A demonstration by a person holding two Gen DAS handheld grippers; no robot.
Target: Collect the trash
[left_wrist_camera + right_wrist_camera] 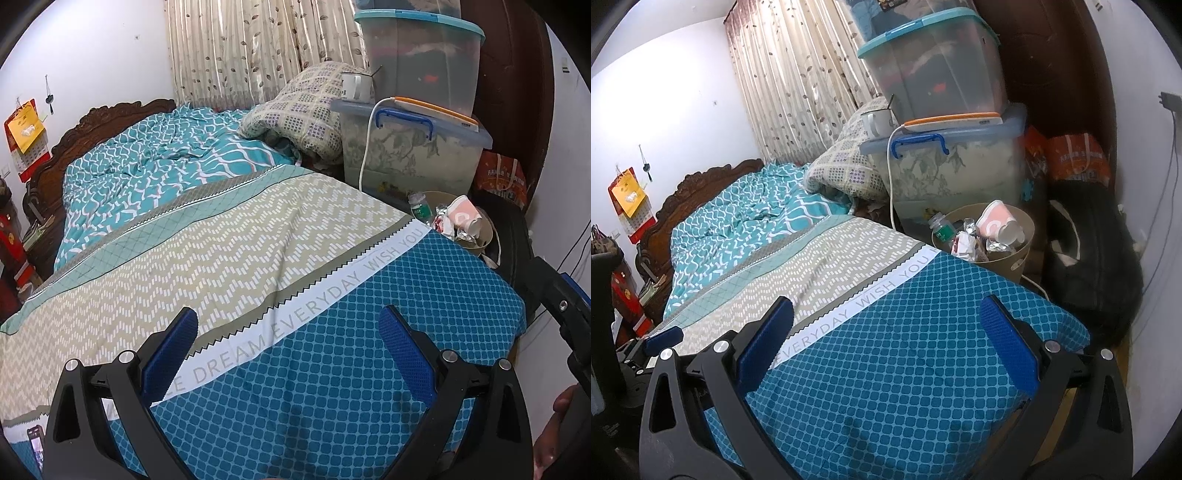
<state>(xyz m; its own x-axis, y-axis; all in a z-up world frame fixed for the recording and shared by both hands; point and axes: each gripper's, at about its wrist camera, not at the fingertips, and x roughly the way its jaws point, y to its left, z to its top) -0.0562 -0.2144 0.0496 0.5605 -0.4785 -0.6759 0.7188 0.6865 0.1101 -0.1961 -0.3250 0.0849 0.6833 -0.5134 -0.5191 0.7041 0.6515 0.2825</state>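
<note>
Left tongs (288, 339) hang over the foot of the bed (332, 369), blue pads spread wide apart, nothing between them. Right tongs (886, 332) likewise — pads well apart and empty, above the blue diamond-print end of the same cover. A white band printed with grey lettering (314, 295) crosses the cover just beyond both sets of pads. At the lower left edge of the left wrist view a phone (36, 443) lies on the bed, only partly seen. Past the lettering, a beige zigzag-print section, then a rumpled teal quilt (147, 162) running up to a carved dark wood headboard (107, 118). Off the far right corner of the bed stands a tan waste bin (1015, 258), close against the mattress; it holds the trash: a pink-and-white paper cup (997, 221) tipped on its side, a clear plastic bottle with green label (942, 227), crumpled wrappers (967, 240). Behind the bin, stacked clear storage boxes (945, 173) with blue handle and teal lid; a white mug (879, 122) sits on the lower lid, a white cable (892, 177) drooping down the front. A folded checked blanket (303, 114) leans beside the boxes. Dark bag (1089, 258) on the floor right of the bin. Leaf-print curtain (258, 48) behind; red-and-yellow calendar (26, 129) on the far left wall.
</note>
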